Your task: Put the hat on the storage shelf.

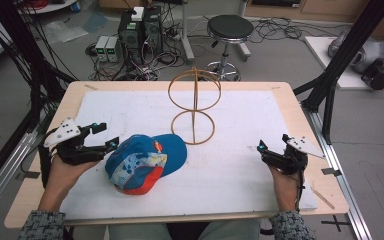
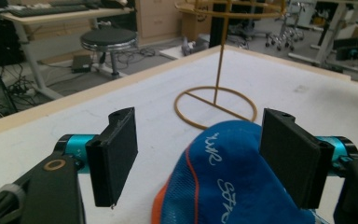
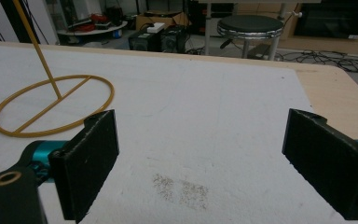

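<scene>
From above, the blue cap (image 1: 145, 162) lies on the counter (image 1: 280, 90) beside the wire stand (image 1: 194, 105).

The left tool (image 2: 198, 154), spread, straddles its crown; closing squarely should grip best.

The right tool (image 3: 214, 163) is spread, empty.

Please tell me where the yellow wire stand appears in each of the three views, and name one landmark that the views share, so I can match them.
High view: the yellow wire stand stands at table centre, beyond the cap.
Left gripper view: upper centre, its base ring just behind the cap.
Right gripper view: far left, base ring and slanted pole.
Shared landmark: the black round stool, beyond the table's far edge.
</scene>
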